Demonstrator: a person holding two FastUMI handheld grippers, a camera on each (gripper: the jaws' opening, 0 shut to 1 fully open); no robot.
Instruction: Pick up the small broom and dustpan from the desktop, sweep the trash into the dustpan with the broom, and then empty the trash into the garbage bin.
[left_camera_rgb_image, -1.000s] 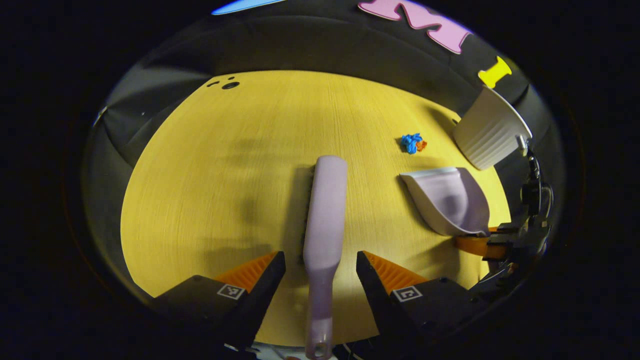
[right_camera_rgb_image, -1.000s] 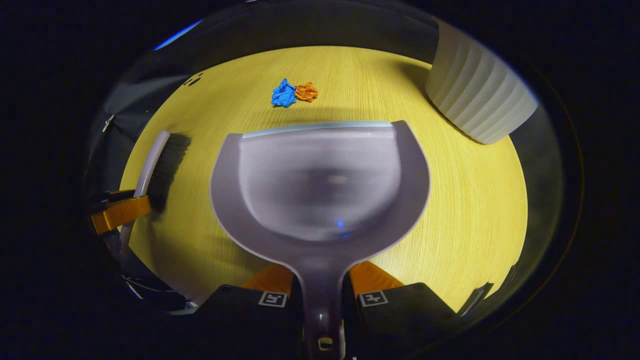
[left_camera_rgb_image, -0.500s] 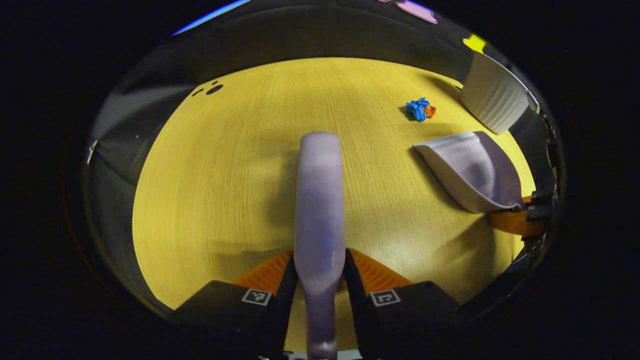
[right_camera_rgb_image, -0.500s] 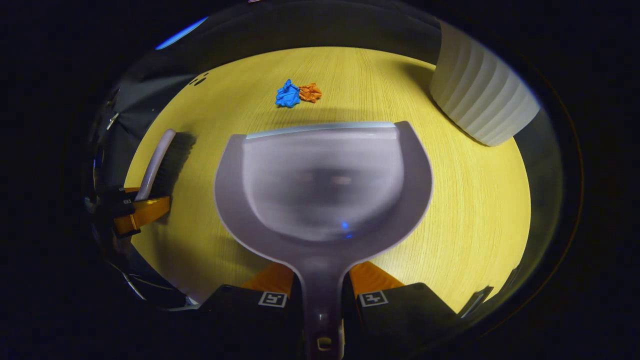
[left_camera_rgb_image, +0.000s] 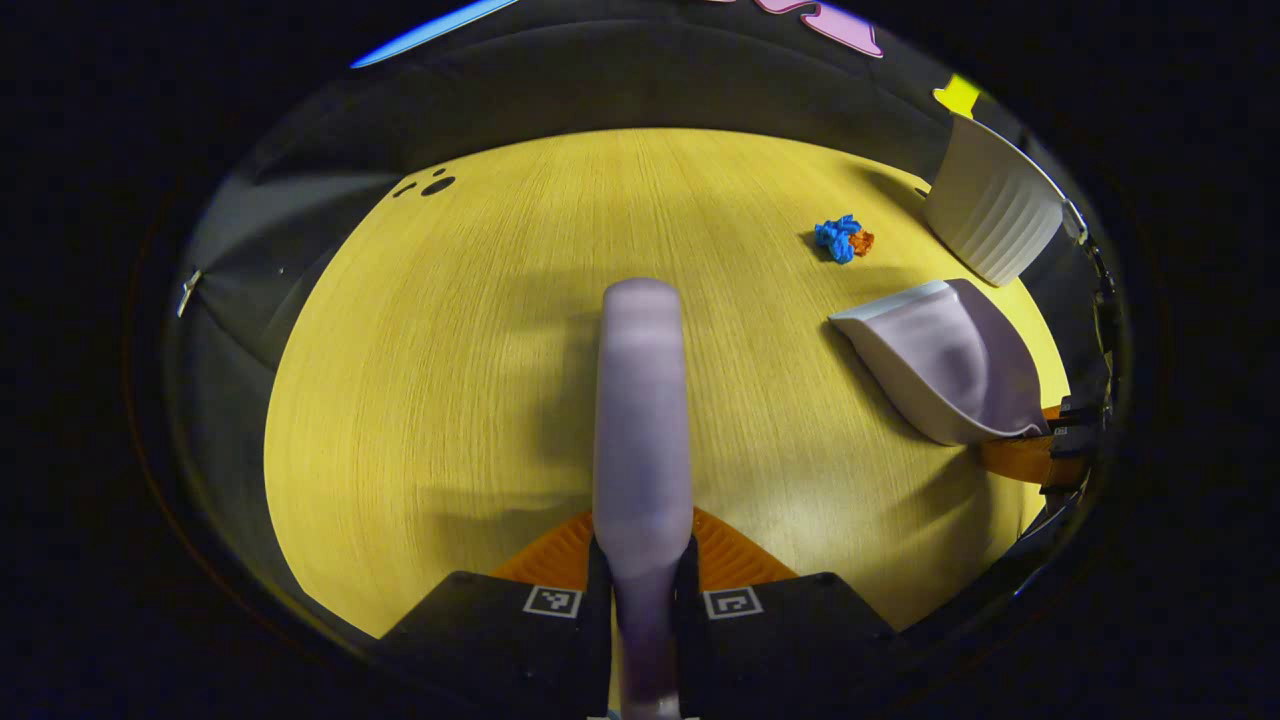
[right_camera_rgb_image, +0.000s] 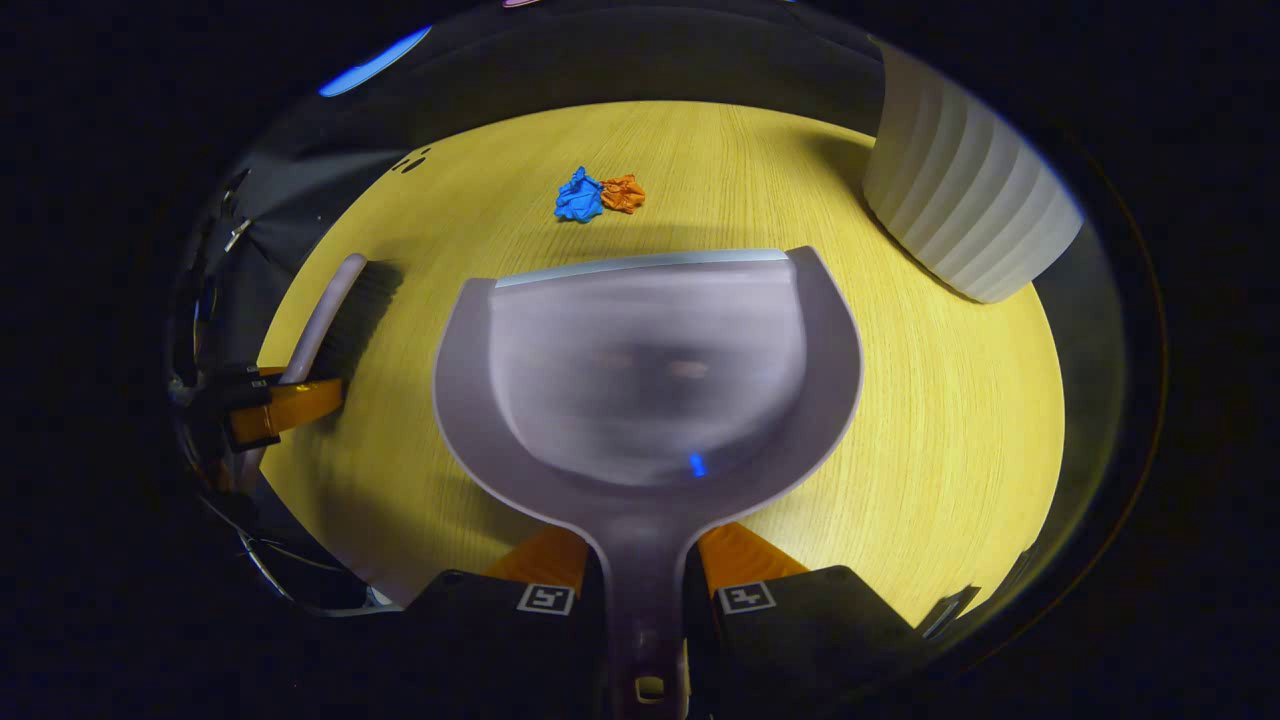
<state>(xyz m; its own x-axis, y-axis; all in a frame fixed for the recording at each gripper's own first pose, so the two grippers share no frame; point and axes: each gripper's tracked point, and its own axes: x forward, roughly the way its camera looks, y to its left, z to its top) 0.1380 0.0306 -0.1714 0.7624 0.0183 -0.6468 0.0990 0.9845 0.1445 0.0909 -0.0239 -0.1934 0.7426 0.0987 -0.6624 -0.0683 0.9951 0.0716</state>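
My left gripper is shut on the handle of the lilac broom, which points straight ahead over the yellow desktop. My right gripper is shut on the handle of the lilac dustpan, its mouth facing the trash. A blue paper wad and an orange one lie touching each other just beyond the pan's lip. In the left gripper view the dustpan is at the right, and the trash lies beyond it. The broom with the left gripper shows at the left of the right gripper view.
A white ribbed garbage bin stands at the desk's far right, close to the dustpan; in the left gripper view the bin is at the upper right. Small dark holes mark the desk's far left corner.
My left gripper went from open around the broom handle to shut on it and tilted the broom up. The dustpan shifted only slightly in my right gripper.
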